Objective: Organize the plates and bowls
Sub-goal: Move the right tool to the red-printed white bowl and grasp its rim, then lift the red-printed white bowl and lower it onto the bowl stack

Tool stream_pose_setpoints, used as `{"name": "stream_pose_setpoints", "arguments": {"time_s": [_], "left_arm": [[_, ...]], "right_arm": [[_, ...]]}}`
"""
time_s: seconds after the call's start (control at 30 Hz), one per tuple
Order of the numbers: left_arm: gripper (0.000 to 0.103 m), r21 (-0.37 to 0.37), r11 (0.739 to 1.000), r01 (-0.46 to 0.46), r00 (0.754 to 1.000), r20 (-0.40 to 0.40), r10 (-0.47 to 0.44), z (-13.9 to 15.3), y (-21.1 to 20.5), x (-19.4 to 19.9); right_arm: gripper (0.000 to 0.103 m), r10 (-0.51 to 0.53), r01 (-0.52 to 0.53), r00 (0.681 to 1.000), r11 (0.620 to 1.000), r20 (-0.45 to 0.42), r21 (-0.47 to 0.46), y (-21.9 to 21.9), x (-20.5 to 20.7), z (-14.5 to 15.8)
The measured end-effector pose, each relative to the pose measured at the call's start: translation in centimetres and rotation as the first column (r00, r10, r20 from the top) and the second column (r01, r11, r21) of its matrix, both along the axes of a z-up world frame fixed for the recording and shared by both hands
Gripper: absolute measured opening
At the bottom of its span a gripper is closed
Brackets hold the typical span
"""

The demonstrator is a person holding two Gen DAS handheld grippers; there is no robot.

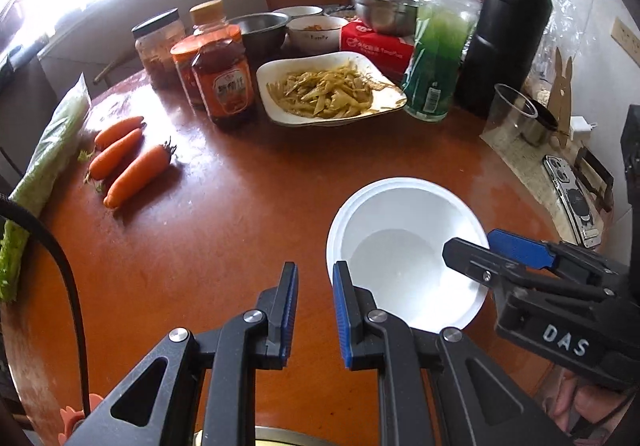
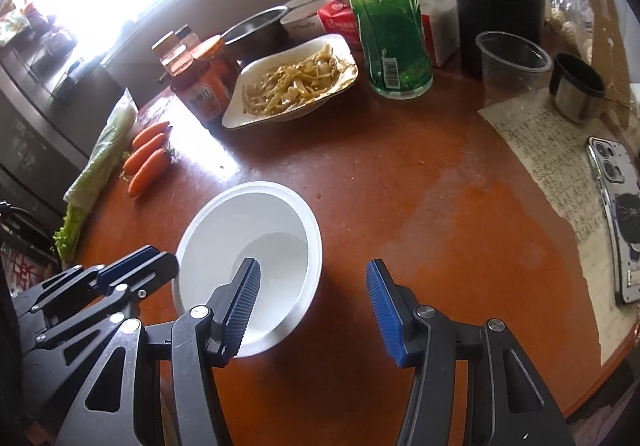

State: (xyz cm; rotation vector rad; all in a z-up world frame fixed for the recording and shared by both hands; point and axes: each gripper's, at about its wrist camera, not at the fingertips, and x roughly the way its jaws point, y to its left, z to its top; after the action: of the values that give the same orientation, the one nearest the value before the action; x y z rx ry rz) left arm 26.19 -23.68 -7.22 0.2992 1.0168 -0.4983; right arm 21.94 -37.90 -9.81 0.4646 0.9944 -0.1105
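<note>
So the white bowl (image 2: pixel 248 222) sits empty on the table (image 2: pixel 400 186), right in front of both my grippers. My right gripper (image 2: pixel 312 270) is about half open and holds nothing yet. One finger hangs over the inside of the bowl and the other outside it, so the rim lies between them, I guess ready for a pinch. My left gripper (image 1: pixel 315 274) is nearly closed with just a narrow slit, empty, and the bowl's edge is just beside its right finger. The plate of food (image 1: pixel 332 86) is well ahead of both jaws, untouched.
</note>
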Motion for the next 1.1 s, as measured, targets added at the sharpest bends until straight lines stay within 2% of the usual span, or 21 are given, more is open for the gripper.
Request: {"name": "stream_pose_setpoints", "arguments": {"time_s": [0.13,0.3,0.4,0.47,0.57,0.7,0.77,1.1], "left_arm": [[0.018,0.023,1.000,0.011,1.000,-0.008,-0.011,0.0,0.0,0.1],[0.018,-0.053,0.997,0.055,0.998,-0.027,-0.056,0.7,-0.3,-0.3],[0.018,-0.052,0.995,0.082,0.996,-0.024,-0.084,1.0,-1.0,-0.5],[0.018,-0.044,0.994,0.096,0.994,-0.048,-0.098,0.5,-1.6,-0.3],[0.018,-0.030,0.995,0.091,0.993,-0.077,-0.093,-0.4,-2.0,0.1],[0.018,-0.038,0.996,0.076,0.990,-0.114,-0.080,-1.2,-2.0,0.6],[0.018,-0.030,0.997,0.072,0.990,-0.122,-0.076,-1.6,-2.0,0.7],[0.018,-0.028,0.997,0.070,0.990,-0.124,-0.073,-2.0,-2.3,1.0]], "right_arm": [[0.057,0.016,-0.016,1.000,1.000,-0.011,0.008,0.2,0.7,-0.5],[0.057,0.029,-0.029,0.999,1.000,-0.020,0.011,0.6,1.2,-0.9],[0.057,0.031,-0.030,0.999,0.999,-0.024,0.020,0.5,1.4,-1.1],[0.056,0.036,-0.036,0.999,0.999,-0.031,0.022,0.5,1.5,-1.3],[0.039,0.050,-0.048,0.998,0.998,-0.039,0.031,0.6,1.8,-1.6],[0.028,0.052,-0.051,0.997,0.999,-0.059,0.016,0.7,1.9,-2.0],[0.025,0.052,-0.051,0.997,0.998,-0.063,0.025,0.5,1.9,-2.2],[0.021,0.048,-0.047,0.998,0.999,-0.051,0.015,0.2,1.7,-1.9]]}}
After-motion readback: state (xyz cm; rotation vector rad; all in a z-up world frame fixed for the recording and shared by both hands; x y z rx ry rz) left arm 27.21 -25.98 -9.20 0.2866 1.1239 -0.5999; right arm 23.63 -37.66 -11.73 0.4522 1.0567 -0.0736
